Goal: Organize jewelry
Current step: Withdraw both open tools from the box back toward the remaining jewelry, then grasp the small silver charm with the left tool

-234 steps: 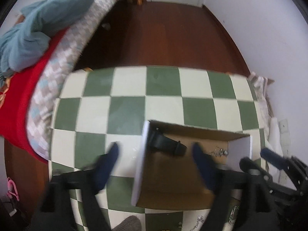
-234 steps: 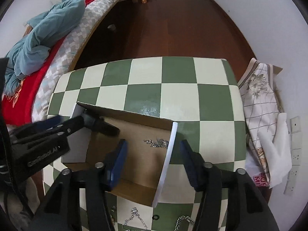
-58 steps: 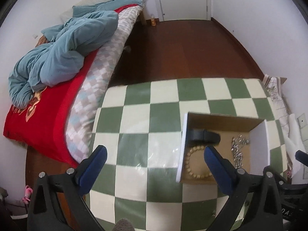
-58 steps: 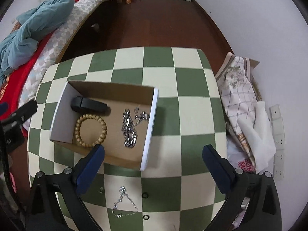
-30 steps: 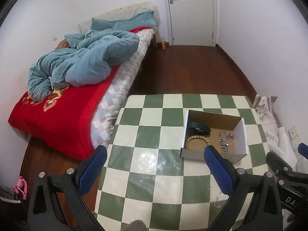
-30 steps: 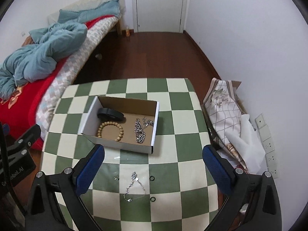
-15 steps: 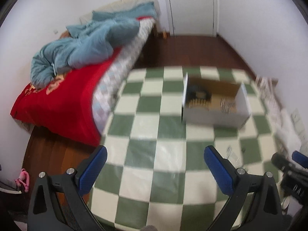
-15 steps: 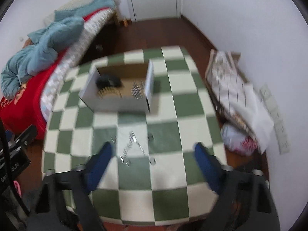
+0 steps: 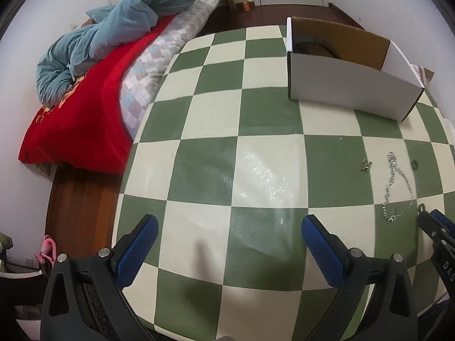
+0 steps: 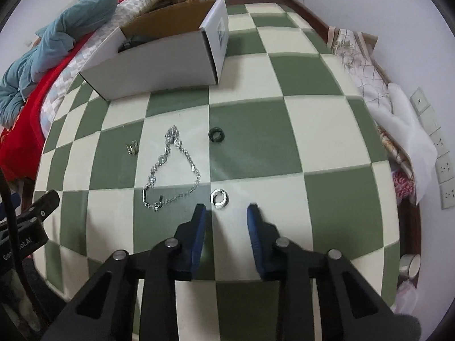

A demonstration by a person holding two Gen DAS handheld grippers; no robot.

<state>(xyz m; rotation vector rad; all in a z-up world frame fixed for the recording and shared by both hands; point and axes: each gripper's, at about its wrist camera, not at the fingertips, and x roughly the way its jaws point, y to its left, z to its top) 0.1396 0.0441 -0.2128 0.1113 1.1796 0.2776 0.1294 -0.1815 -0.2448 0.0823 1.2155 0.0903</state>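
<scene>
Only partial white lettering "DAS" on right gripper (image 9: 439, 228) body.

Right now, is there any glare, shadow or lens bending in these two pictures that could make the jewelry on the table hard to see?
Left wrist view: a bright patch of glare lies on the checked table, clear of the chain, which is small near the bent edge. Right wrist view: sharp, with the chain, silver ring and dark ring plain; only a faint shadow under the right gripper.
</scene>
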